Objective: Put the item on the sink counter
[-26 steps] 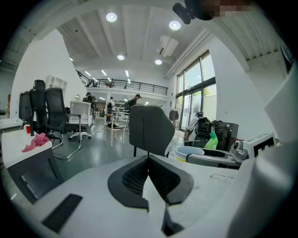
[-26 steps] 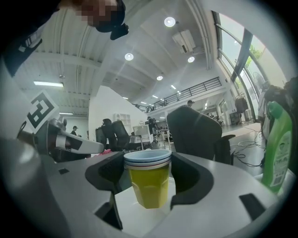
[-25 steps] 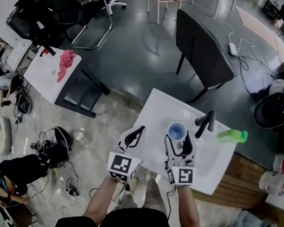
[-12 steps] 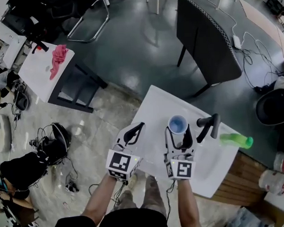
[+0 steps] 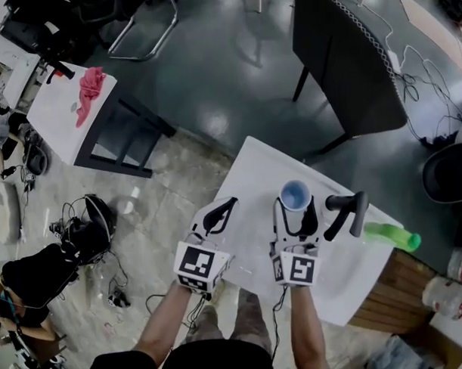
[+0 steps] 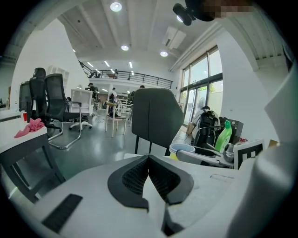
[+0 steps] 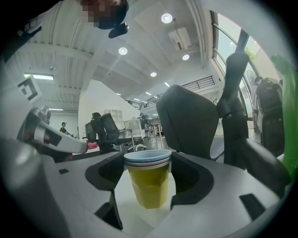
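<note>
Right gripper view: faucet (image 7: 235, 107) closer, cup (image 7: 148, 181) held.

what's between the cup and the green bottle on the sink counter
The black faucet stands between the cup and the green bottle, seen in the head view.

A white tabletop (image 5: 253, 179) filled the middle of the frame, set cornerwise, its far corner pointing toward the top. Right of centre a black tap (image 5: 345, 212) rose from it, and just beside that, at the tabletop's right edge, stood a green bottle (image 5: 390, 236). At upper left a small table (image 5: 62, 110), also white, carried a pink cloth (image 5: 87, 80). Both stood on the floor (image 5: 212, 82), dark and glossy above, pale and mottled at left, where cables (image 5: 117, 293) and a black bag (image 5: 85, 230) lay.
</note>
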### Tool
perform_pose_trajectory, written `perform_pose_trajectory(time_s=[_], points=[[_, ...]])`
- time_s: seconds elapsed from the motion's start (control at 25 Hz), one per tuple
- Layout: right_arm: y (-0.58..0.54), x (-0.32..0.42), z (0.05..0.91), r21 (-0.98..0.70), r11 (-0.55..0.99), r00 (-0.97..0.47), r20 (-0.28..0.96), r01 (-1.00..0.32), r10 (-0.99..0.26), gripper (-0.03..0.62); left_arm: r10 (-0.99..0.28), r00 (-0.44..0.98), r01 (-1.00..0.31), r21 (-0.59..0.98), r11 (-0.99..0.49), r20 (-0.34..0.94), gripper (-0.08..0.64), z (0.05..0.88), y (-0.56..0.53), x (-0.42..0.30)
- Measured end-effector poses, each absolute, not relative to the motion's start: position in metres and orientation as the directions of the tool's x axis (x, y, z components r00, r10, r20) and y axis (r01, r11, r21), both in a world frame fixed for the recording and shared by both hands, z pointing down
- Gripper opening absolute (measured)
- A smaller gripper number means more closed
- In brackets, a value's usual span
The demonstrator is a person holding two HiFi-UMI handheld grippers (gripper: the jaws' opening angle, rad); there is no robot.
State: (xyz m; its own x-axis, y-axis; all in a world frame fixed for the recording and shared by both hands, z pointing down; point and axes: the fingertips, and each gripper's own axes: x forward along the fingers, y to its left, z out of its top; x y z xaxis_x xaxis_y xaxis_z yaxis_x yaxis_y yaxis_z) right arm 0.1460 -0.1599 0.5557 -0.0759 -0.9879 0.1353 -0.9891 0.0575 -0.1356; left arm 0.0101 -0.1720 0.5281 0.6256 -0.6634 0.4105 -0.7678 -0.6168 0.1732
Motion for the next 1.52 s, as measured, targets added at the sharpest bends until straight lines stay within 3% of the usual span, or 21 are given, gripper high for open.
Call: perform_pose_trajectory(time_s=[1.16,1.52], points=[[-0.194,0.145,0.595,-0.127,0.071,-0.089,0.148,-0.989,-0.985,0.321,-0.661,0.587,-0.798,0.199,-0.569,0.467,0.001,0.562,-0.181,0.001],[-0.192,0.143,0.599,-0.133,0.079,-0.1,0.166,-0.988,-0.981,0.417,-0.675,0.58,-0.804,0.191,-0.563,0.455,0.001,0.555,-0.179,-0.002]])
